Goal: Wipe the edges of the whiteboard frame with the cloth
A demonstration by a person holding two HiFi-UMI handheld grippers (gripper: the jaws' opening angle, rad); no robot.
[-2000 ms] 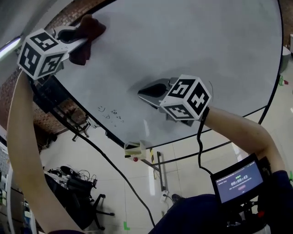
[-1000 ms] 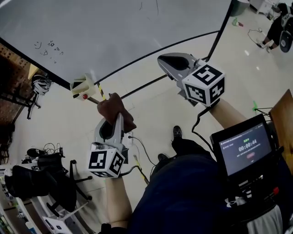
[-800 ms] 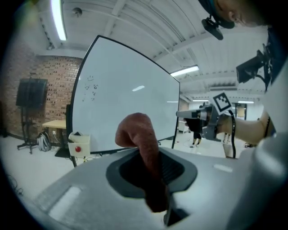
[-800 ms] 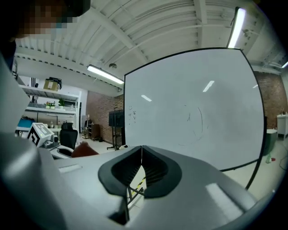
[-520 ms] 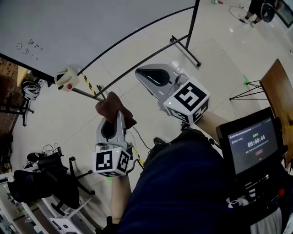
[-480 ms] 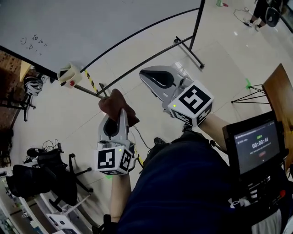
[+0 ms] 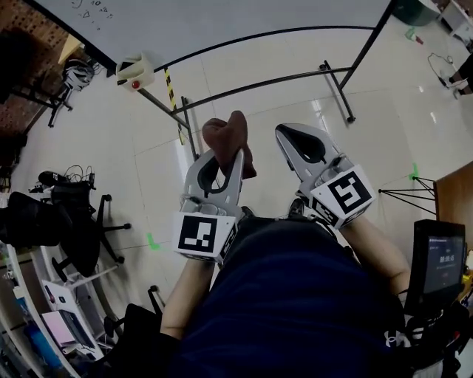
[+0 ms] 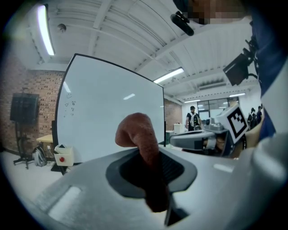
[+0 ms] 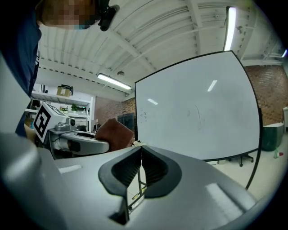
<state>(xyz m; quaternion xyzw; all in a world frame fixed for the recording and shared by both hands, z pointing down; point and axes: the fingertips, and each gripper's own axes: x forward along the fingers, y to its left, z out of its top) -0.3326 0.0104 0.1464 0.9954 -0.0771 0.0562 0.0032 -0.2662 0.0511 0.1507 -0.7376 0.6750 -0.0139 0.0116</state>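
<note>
Head view: at the left edge a black chair (image 7: 70, 214) with cables is sitting on the tiled floor (image 7: 140, 170), and further up a small white tray (image 7: 134, 71) with a red button is hanging just under the bottom corner of the whiteboard (image 7: 222, 15). The left gripper (image 7: 228, 156) is pointing out over the floor, well clear of the board, with its jaws clamping down on the brown cloth (image 7: 225, 136); the cloth is bunching up past the tips. Just beside it, the right gripper (image 7: 290, 136) is pointing the same way, jaws pressed together with nothing in them, not touching the cloth. The board's black stand (image 7: 336, 70) is running across the floor beyond both grippers. A small screen (image 7: 441, 264) is glowing at the right edge. Left gripper view: the cloth (image 8: 137, 134) is standing up between the pinching jaws, the whiteboard (image 8: 112, 112) is facing the camera well apart from it, and the right gripper (image 8: 198, 139) is showing on the right. Right gripper view: the left gripper (image 9: 81, 143) and cloth (image 9: 114, 133) are showing on the left, the right gripper's (image 9: 141, 168) ribbed pads are meeting with only floor behind them, and the whiteboard (image 9: 198, 112) is filling the right, out of reach.
</note>
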